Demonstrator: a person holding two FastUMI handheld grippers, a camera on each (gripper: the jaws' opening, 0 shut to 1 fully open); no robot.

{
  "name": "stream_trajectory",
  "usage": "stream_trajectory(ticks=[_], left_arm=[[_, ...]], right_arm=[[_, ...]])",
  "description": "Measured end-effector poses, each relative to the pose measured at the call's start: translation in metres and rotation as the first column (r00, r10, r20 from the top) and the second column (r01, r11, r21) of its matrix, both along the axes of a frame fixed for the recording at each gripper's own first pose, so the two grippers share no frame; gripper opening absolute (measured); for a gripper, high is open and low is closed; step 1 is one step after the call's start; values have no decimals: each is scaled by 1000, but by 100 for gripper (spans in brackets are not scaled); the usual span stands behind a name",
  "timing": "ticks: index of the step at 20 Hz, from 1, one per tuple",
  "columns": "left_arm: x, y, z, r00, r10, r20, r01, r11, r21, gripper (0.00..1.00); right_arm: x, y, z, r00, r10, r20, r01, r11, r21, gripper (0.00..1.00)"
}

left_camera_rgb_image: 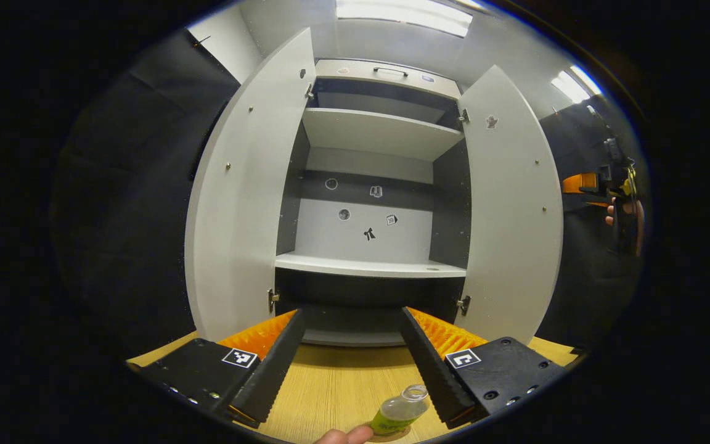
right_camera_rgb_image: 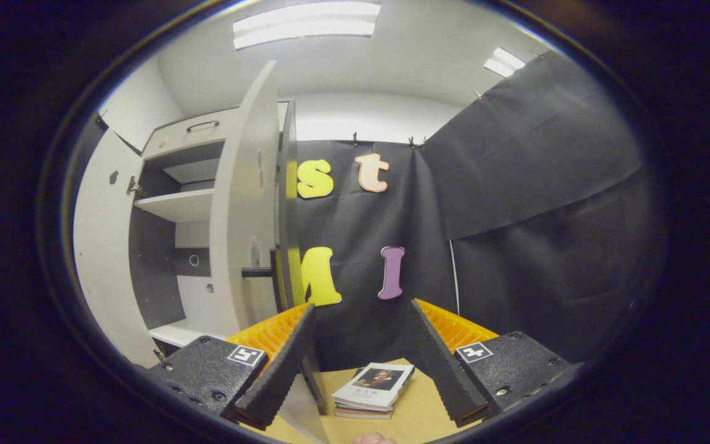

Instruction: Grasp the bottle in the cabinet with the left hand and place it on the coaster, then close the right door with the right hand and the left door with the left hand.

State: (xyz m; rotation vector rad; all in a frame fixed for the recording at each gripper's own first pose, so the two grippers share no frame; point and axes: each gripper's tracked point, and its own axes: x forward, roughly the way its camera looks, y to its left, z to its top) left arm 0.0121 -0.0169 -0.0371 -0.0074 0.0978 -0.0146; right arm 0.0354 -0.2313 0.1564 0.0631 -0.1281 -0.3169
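**Bottle down, 2 doors waiting to be closed**

The bottle (left_camera_rgb_image: 399, 411) is standing on the coaster (left_camera_rgb_image: 392, 435) at the near edge of the wooden table (left_camera_rgb_image: 336, 382), just beside the left gripper (left_camera_rgb_image: 352, 361) and its right finger. The risk is sitting there: if that finger is swinging sideways as the left gripper is pulling away, it is likely knocking the uncapped bottle off the coaster. The right door (left_camera_rgb_image: 512, 203) and left door (left_camera_rgb_image: 247, 185) of the cabinet (left_camera_rgb_image: 386, 74) are both hanging wide open, so a hurried push could be slamming them or catching a finger on a door edge.

The left gripper is spread wide and gripping nothing. In the right gripper view, the right gripper (right_camera_rgb_image: 361, 361) is likewise spread wide and empty, pointing past the right door's edge (right_camera_rgb_image: 241, 216) toward a stack of books (right_camera_rgb_image: 372, 390).
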Motion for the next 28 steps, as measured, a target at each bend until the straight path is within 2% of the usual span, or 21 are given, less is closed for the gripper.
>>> stream_trajectory(ticks=[3,4,5,10,11,12,13,15,16,17,18,19,20,21,22,23,24,26,27,28], left_arm=[[0,5,-4,1000,13,-7,-13,1000,3,95],[0,7,-6,1000,18,-9,-18,1000,1,95],[0,7,-7,1000,21,-12,-21,1000,-3,95],[4,7,-2,1000,4,3,-4,1000,-11,95],[5,6,1,1000,-2,14,2,1000,-9,95],[5,6,4,1000,-2,23,2,1000,-4,95],[4,8,6,999,4,32,-4,1000,2,95],[1,11,8,999,14,41,-14,1000,5,95],[-1,14,6,999,22,39,-22,1000,3,95],[-3,17,6,999,33,36,-33,999,1,95],[-6,22,6,998,45,35,-45,999,0,95],[-9,27,8,997,60,40,-60,998,2,95],[-11,33,10,996,76,46,-77,997,8,90],[-14,37,13,994,91,53,-91,996,12,95],[-16,42,16,993,105,62,-105,994,12,100],[-19,46,19,991,116,68,-117,993,11,95],[-21,48,20,990,125,71,-126,992,9,95],[-25,51,21,988,136,69,-137,991,9,95],[-28,53,23,987,141,71,-142,990,12,90],[-29,54,24,987,146,73,-147,989,16,95]], right_arm=[[16,0,-2,1000,8,-16,-8,1000,-10,98],[16,1,1,1000,2,-4,-2,1000,-17,94],[14,4,-1,1000,1,-2,-1,1000,-20,98],[12,12,1,1000,-8,-7,8,998,-58,98],[12,19,2,1000,13,-6,-13,996,-86,98],[12,28,3,999,34,-11,-35,993,-109,93],[14,40,3,998,52,-20,-54,991,-124,98],[15,71,3,995,96,-21,-98,984,-148,98],[17,86,1,993,119,-22,-121,981,-151,93],[22,102,1,988,150,-22,-152,977,-152,98],[26,115,-1,984,178,-27,-180,973,-146,93],[33,125,-2,978,206,-27,-208,969,-136,98],[39,134,-4,974,226,-27,-228,965,-131,98],[46,142,-5,969,246,-26,-247,960,-128,93],[53,150,-4,964,265,-20,-265,956,-122,93],[59,160,-5,957,289,-14,-288,950,-118,93],[66,168,-5,951,310,-10,-309,944,-116,98],[78,170,-2,951,311,2,-308,944,-115,98],[80,169,-1,952,307,7,-304,945,-119,99],[79,169,1,951,308,15,-304,945,-123,98]])
